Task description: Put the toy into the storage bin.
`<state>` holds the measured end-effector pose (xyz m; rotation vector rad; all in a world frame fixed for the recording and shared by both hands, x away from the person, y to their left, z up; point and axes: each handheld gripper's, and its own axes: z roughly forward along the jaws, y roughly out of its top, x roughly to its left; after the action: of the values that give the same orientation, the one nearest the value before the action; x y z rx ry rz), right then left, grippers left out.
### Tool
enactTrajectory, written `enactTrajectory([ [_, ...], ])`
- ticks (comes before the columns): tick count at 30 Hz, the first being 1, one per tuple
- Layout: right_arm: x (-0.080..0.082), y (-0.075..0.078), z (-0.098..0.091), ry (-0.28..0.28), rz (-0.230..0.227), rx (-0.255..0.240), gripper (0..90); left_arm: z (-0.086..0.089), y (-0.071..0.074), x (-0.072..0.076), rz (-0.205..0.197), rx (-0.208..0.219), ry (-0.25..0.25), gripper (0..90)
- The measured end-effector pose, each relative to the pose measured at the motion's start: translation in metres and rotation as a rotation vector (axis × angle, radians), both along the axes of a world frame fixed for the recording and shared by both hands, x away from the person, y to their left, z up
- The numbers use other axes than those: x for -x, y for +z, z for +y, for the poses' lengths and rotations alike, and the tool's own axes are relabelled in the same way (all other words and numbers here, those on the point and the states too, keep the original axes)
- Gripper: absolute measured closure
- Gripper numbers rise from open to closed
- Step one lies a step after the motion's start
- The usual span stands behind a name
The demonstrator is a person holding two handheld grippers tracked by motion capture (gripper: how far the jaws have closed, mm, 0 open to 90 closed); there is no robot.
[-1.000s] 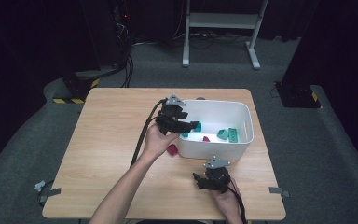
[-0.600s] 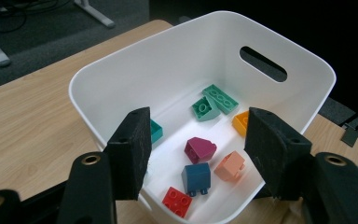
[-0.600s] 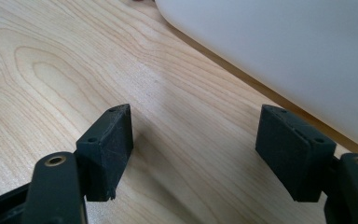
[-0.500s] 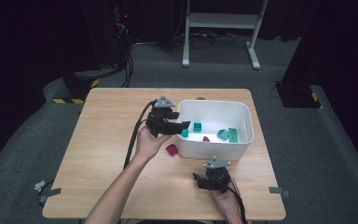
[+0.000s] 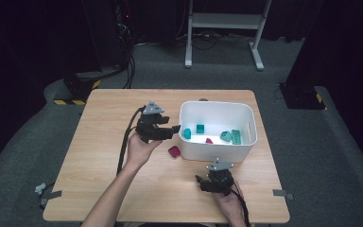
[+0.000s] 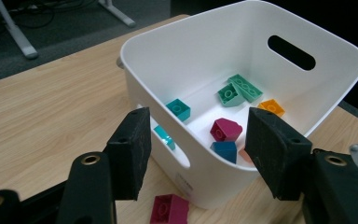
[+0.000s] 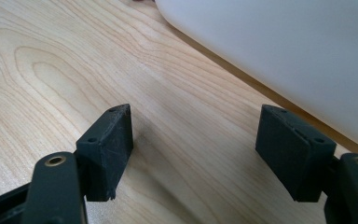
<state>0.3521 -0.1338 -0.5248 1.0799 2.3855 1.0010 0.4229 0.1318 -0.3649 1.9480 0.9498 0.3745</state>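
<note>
1. Left gripper (image 5: 174, 128) held above the surface (image 5: 99, 156), just beside the left wall of the white bin (image 5: 217, 153), pointing toward it. Jaws parted, nothing between the pads (bin wall and contents seen through the gap in the left gripper view).
2. Magenta brick (image 5: 174, 151) lying on the surface, touching or just short of the bin's near-left corner, below the left gripper; not gripped.
3. Bin standing toward the right half of the surface, nearer the far edge. Inside: teal bricks, green bricks, one magenta brick, one blue, one orange (last two noted in the left gripper view).
4. Right gripper (image 5: 199, 181) low over the surface near the near edge, just in front of the bin's near wall. Jaws wide apart, bare wood between the pads, nothing held.
5. Cables trailing from both grippers toward the near edge.
</note>
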Motion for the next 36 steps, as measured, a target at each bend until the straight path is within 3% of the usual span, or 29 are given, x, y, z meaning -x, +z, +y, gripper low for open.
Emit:
enactTrajectory([
  [17,0.000,0.000,0.000,-0.001,0.001,-0.001,27.4,0.019,-0.026,0.008,0.026,-0.020,0.043,40.1],
  [23,0.000,0.000,0.000,0.000,0.001,-0.001,27.4,0.018,-0.044,0.009,0.048,-0.050,0.044,39.8],
  [29,0.000,0.000,0.000,-0.001,0.001,-0.001,27.4,0.015,-0.060,0.010,0.079,-0.048,0.038,39.4],
  [36,0.000,0.000,0.000,0.000,0.001,-0.002,27.5,0.010,-0.079,0.007,0.114,-0.085,0.044,38.9],
])
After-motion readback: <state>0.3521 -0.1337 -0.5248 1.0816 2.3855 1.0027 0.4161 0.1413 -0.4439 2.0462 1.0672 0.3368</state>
